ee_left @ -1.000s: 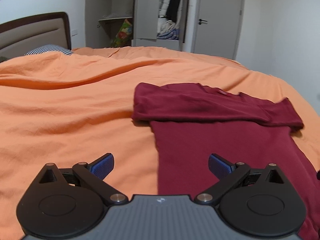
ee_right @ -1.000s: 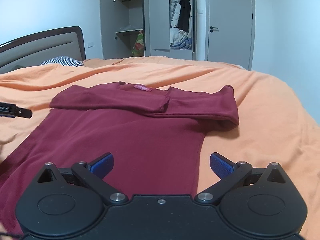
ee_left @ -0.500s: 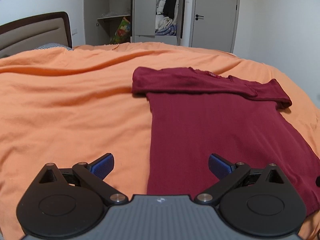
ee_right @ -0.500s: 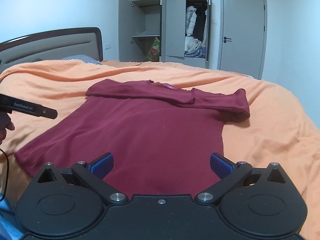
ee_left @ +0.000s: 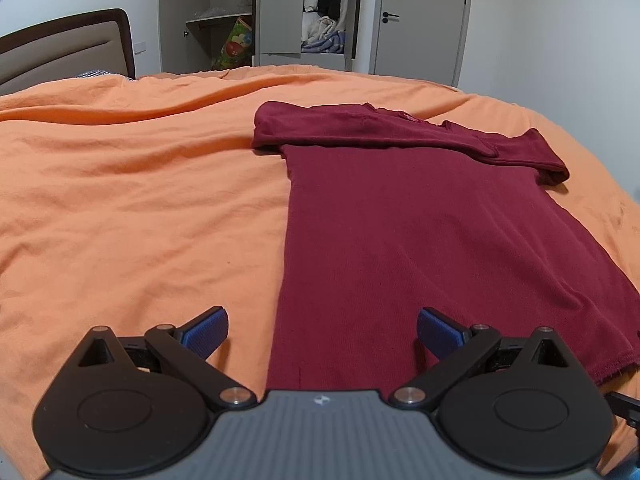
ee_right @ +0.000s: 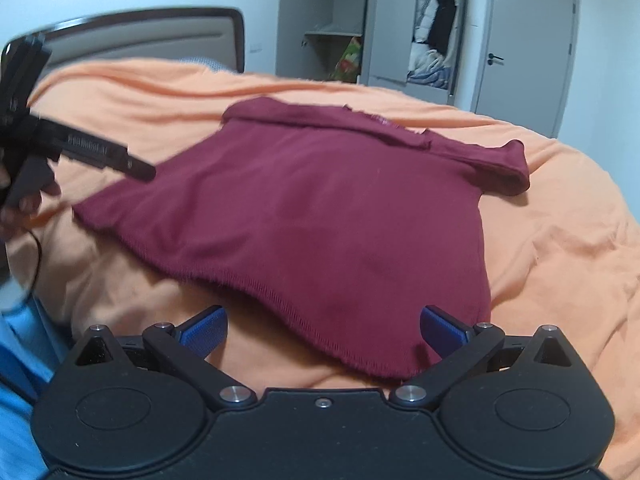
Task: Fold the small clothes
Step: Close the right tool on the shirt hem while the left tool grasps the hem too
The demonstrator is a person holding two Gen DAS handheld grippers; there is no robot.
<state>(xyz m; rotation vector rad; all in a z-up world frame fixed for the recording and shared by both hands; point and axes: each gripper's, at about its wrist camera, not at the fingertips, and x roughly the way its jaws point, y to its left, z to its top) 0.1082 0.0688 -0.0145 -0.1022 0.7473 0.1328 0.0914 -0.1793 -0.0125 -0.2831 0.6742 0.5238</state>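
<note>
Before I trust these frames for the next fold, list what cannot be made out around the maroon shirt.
- Left wrist view: the maroon shirt has its near hem partly hidden behind the left hand-held gripper; its right corner nears the frame edge.
- Right wrist view: motion blur smears the neck label, unreadable.
- Both views: how the sleeves lie under the folded top band is hidden.
- Right wrist view: the right hand-held gripper covers the nearest bedspread.

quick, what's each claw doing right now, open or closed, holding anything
left claw: open, holding nothing, over the shirt hem
right claw: open, holding nothing, at the shirt's near hem
</note>
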